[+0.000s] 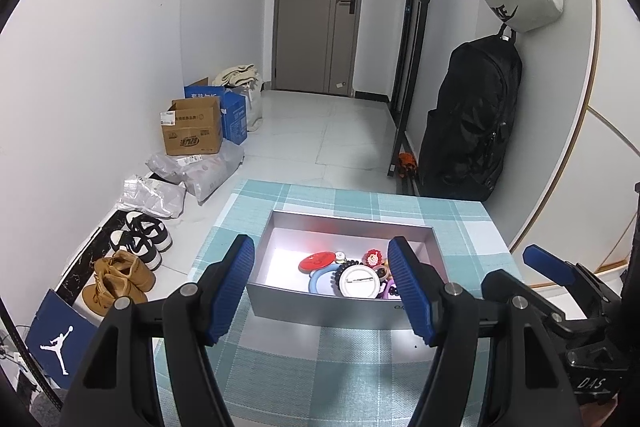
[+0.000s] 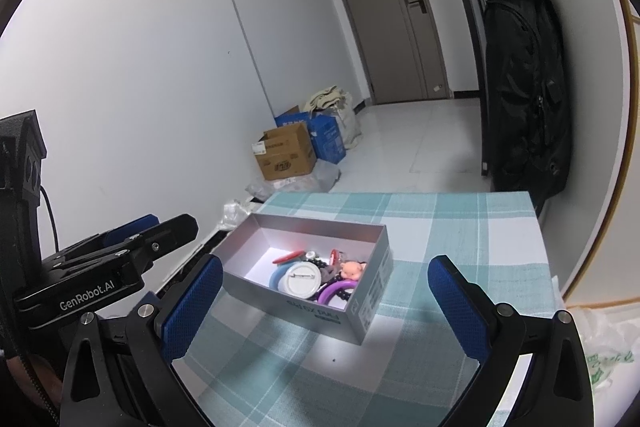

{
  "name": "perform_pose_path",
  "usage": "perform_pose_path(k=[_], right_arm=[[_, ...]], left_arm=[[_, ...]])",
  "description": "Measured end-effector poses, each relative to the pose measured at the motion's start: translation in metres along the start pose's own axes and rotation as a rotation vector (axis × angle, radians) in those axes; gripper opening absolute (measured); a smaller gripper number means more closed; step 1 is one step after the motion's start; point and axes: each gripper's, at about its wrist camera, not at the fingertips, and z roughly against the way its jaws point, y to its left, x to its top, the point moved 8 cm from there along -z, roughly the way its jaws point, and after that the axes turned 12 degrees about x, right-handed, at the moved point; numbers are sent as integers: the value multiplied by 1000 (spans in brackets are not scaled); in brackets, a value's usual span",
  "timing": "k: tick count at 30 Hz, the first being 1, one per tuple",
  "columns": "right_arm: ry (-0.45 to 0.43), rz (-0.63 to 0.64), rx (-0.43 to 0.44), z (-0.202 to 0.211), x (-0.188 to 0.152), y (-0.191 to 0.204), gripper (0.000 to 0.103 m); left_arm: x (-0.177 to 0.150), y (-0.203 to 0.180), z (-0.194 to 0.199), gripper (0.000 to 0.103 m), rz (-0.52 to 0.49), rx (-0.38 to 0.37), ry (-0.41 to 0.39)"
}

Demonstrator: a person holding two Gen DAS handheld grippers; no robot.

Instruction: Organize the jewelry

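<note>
On the checked worktop (image 2: 440, 227), the jewelry (image 2: 316, 277) is seen already piled inside the grey box (image 2: 360, 307); both the left gripper (image 1: 320, 291) and right gripper (image 2: 324, 311) are held spread, empty; little seems left.

Matt grey cardboard box (image 1: 320, 309) on woven checked cloth (image 1: 280, 359); glossy floor tiles (image 1: 320, 131).

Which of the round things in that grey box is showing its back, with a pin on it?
The white round badge, lying on top face-down with its metal pin up; the red disc behind it shows no pin.
</note>
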Motion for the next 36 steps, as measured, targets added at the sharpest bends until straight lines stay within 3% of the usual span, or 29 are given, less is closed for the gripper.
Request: perform_pose_path(k=[36], right_arm=[[-5, 3, 4, -3, 2, -1, 103]], left_arm=[[-1, 1, -8, 65, 11, -7, 11]])
